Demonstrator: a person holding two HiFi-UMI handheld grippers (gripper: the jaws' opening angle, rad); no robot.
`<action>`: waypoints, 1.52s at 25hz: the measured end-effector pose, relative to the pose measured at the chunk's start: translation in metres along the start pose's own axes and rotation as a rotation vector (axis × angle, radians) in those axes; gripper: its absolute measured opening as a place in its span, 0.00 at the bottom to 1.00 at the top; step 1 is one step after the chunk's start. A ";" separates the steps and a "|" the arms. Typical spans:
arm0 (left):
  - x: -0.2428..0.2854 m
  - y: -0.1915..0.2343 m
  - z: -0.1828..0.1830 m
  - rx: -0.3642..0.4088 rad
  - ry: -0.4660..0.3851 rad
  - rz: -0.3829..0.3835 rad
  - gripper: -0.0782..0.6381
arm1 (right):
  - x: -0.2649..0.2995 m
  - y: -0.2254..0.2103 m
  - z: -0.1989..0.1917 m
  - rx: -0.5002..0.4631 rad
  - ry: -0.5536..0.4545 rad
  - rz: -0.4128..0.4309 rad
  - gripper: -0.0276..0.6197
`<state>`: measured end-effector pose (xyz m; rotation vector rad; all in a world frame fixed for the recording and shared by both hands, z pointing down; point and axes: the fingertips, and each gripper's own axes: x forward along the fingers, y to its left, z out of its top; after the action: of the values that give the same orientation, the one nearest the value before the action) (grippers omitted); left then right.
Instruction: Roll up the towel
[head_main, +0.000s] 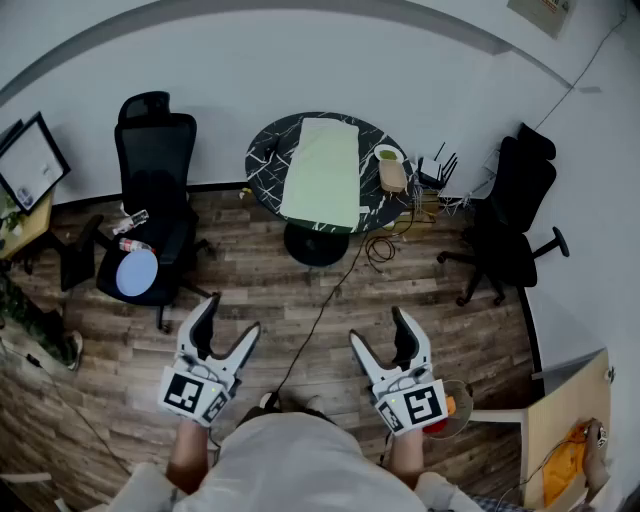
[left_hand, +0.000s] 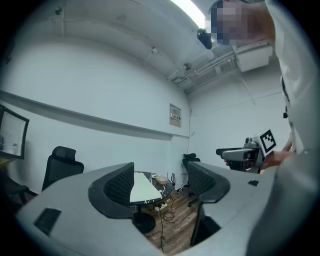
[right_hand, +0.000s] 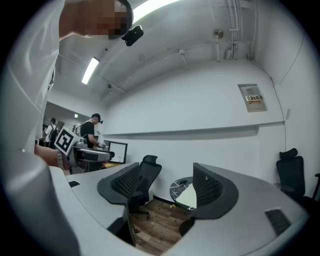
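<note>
While held over the wood-plank floor (head_main: 270, 290), the left hand-held gripper (head_main: 231, 318) is seen with its ribbed black jaws spread wide, nothing between them. A pale green towel (head_main: 322, 172) is laid flat, a smooth rectangle, on the round black marbled tabletop (head_main: 265, 160), well apart from both grippers. The right hand-held gripper (head_main: 378, 328) is likewise spread and empty.

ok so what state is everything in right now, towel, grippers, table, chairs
towel: spread flat on the round table, not rolled
round table: upright, towel lying across its middle
left gripper: jaws open, nothing between them, away from the table
right gripper: jaws open, nothing between them, away from the table
left office chair: upright, blue disc on its seat
right office chair: upright, near the wall
</note>
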<state>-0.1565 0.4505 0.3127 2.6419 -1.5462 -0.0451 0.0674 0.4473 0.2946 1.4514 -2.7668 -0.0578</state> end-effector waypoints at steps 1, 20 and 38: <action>0.001 -0.001 0.000 0.000 0.000 -0.001 0.55 | 0.000 -0.001 0.000 -0.001 -0.001 -0.001 0.50; 0.003 -0.007 0.001 0.010 0.001 -0.006 0.55 | -0.005 -0.006 0.002 -0.018 -0.018 -0.019 0.51; 0.027 -0.060 -0.019 0.013 0.058 0.028 0.55 | -0.054 -0.067 -0.024 0.044 0.003 -0.018 0.51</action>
<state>-0.0902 0.4575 0.3265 2.6066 -1.5697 0.0426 0.1538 0.4534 0.3158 1.4844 -2.7696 0.0048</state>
